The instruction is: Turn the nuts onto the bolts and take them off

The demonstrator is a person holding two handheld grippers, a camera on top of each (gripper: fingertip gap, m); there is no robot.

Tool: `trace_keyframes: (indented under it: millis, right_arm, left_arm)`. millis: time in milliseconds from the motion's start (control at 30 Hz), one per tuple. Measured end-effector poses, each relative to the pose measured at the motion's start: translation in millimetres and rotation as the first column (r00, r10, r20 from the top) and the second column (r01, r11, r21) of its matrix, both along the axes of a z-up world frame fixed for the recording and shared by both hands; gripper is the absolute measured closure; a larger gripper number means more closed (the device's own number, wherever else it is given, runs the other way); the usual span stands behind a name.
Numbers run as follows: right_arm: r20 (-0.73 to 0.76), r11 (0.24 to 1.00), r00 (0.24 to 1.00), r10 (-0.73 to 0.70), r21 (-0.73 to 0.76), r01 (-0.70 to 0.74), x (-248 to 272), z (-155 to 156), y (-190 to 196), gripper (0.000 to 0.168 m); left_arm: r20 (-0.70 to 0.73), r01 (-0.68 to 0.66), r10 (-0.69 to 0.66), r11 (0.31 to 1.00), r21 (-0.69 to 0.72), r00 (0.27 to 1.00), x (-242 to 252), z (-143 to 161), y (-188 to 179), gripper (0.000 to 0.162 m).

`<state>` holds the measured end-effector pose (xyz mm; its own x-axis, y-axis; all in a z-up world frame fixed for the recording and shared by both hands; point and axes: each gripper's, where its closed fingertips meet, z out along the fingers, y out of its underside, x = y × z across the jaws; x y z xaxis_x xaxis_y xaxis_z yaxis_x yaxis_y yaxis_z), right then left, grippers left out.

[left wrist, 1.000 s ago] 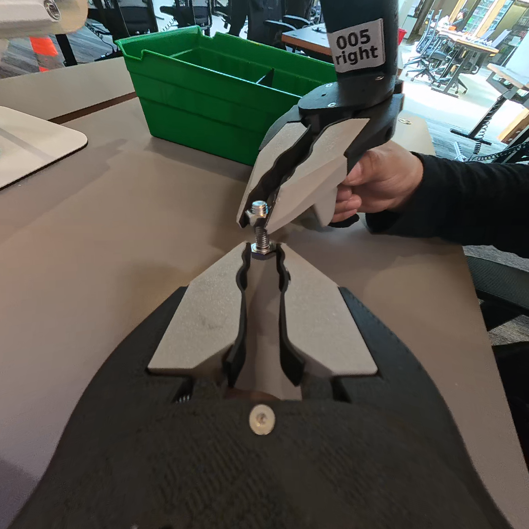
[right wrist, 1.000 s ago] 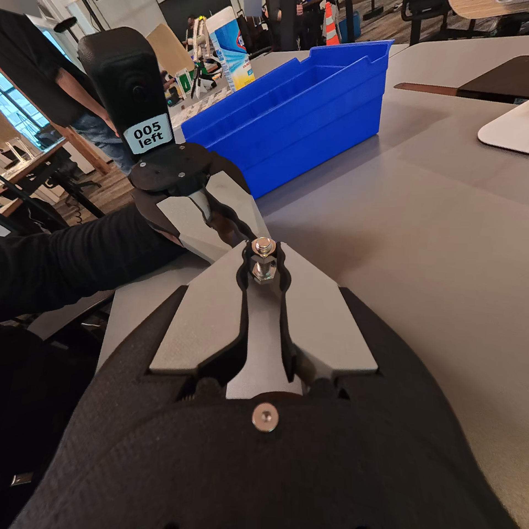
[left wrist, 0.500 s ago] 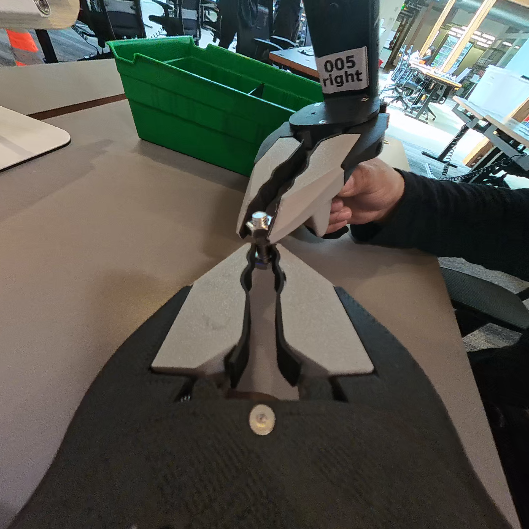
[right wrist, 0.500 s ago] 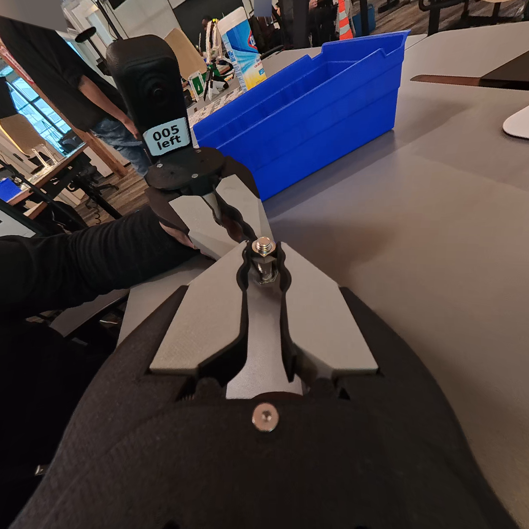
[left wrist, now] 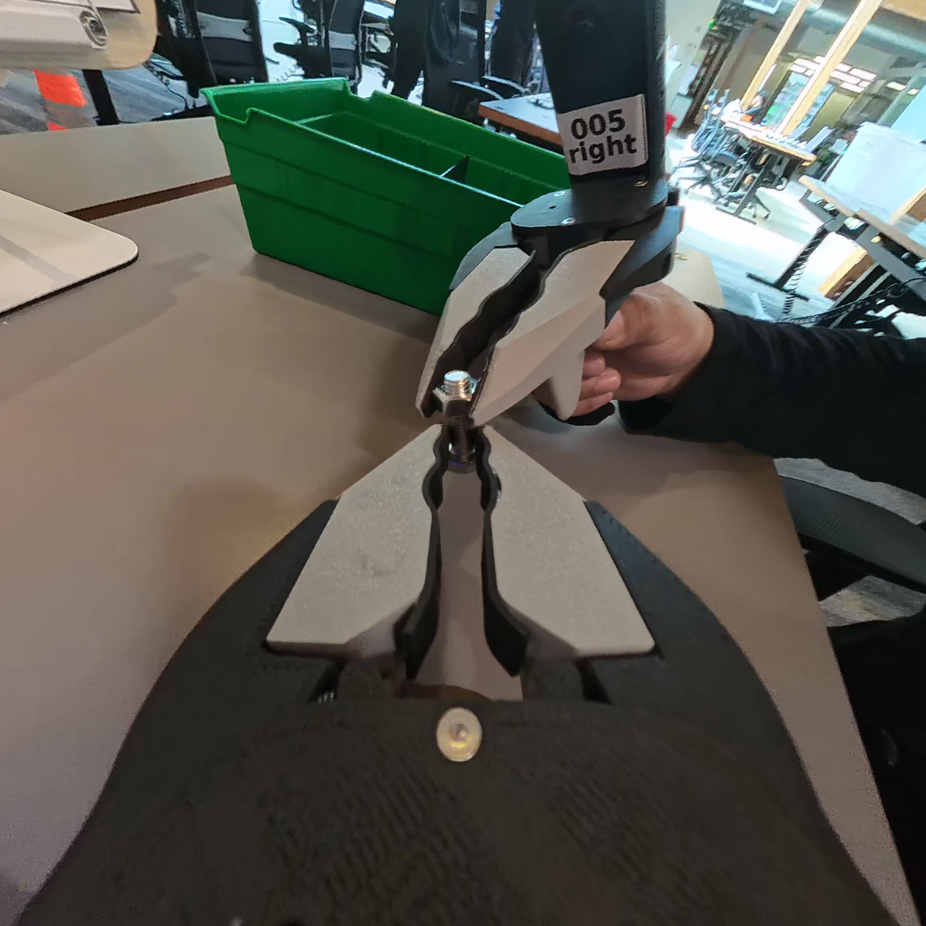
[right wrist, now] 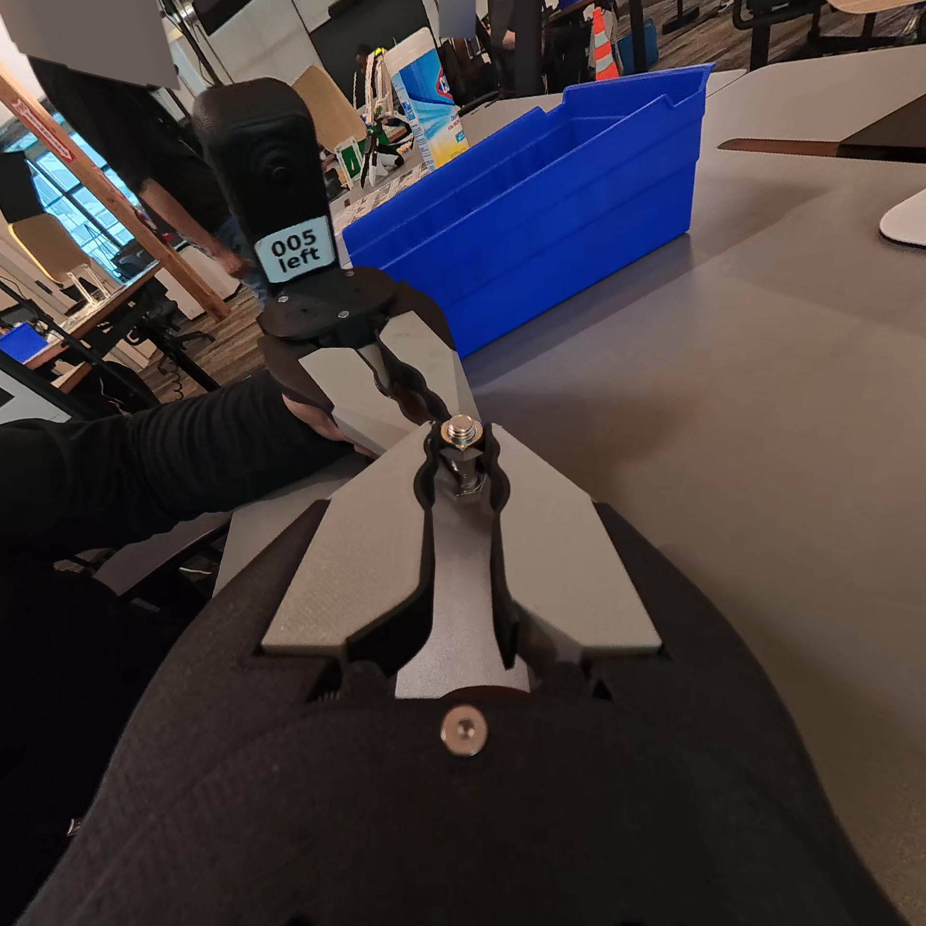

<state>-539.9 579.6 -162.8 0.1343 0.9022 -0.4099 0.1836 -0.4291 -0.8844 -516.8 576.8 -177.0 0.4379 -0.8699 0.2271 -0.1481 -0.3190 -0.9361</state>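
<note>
A silver bolt [left wrist: 459, 437] stands upright between my two grippers above the grey table [left wrist: 200, 401]. My left gripper [left wrist: 461, 443] is shut on the bolt's lower end, at its hex head [right wrist: 465, 488]. My right gripper [right wrist: 461, 437] comes in from the right in the left wrist view [left wrist: 453, 407]. It is shut on a silver hex nut [left wrist: 452, 399] that sits on the thread near the bolt's top end [right wrist: 461, 432]. In the right wrist view my left gripper [right wrist: 443, 416] reaches in from behind, its tips hidden under my right fingers.
A green bin [left wrist: 351, 210] with a divider stands behind the grippers in the left wrist view. A blue bin [right wrist: 551, 225] stands at the back in the right wrist view. A white flat pad [left wrist: 50, 250] lies at the table's left. A person's hand [left wrist: 651, 345] holds the right gripper. My left and right fingertips are right by each other.
Both grippers have stayed shut on the bolt and the nut. The right wrist view has swung, so the left gripper and blue bin now sit farther right in it.
</note>
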Motion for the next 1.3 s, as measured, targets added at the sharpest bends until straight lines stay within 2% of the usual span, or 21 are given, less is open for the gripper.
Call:
trace_keyframes:
  millis: [100,200,367,500,733,867,1000,1100,1200,1300]
  right_arm:
    - [-0.008,0.999,0.999,-0.032,0.0,0.032,0.0,0.4,4.4,0.153]
    - [-0.019,0.997,0.997,-0.078,0.021,0.078,4.1,3.8,12.1,0.139]
    - [-0.105,0.998,0.993,-0.047,0.042,0.052,4.1,18.0,7.3,0.132]
    - [-0.111,0.996,0.993,-0.044,0.074,0.053,2.0,19.0,5.3,0.13]
    - [-0.1,0.998,0.995,-0.027,0.052,0.032,-4.5,12.2,2.0,0.136]
    - [-0.146,1.0,0.989,-0.009,-0.019,0.007,-14.6,13.9,-2.2,0.125]
    - [-0.109,0.996,0.992,-0.07,0.055,0.077,-8.5,12.5,7.0,0.127]
    - [-0.103,0.986,0.985,-0.139,0.082,0.148,0.9,13.8,16.7,0.135]
    - [-0.148,0.989,0.982,-0.118,0.074,0.13,1.8,21.1,13.4,0.146]
    - [-0.133,0.989,0.985,-0.114,0.078,0.125,-3.9,17.2,11.0,0.145]
  left_arm:
    - [-0.01,-0.048,0.049,0.998,0.032,0.999,-2.9,0.5,6.8,0.155]
    - [0.012,-0.127,0.126,0.991,0.041,0.992,-12.7,3.4,19.1,0.156]
    - [0.066,-0.172,0.171,0.985,0.016,0.983,-21.7,7.7,26.9,0.156]
    - [0.054,-0.148,0.146,0.988,0.036,0.988,-16.8,8.0,22.6,0.156]
    - [0.018,-0.069,0.068,0.996,0.064,0.998,-2.8,5.1,9.8,0.156]
    - [0.011,-0.056,0.055,0.996,0.062,0.998,3.8,4.2,7.0,0.156]
    - [0.045,-0.149,0.145,0.984,0.095,0.988,-9.3,12.2,19.6,0.156]
    - [0.087,-0.197,0.192,0.979,0.056,0.978,-21.5,14.6,28.2,0.156]
    - [0.085,-0.194,0.191,0.98,0.034,0.978,-21.9,11.5,29.2,0.156]
    - [0.046,-0.185,0.183,0.981,0.052,0.982,-15.5,8.4,27.3,0.156]
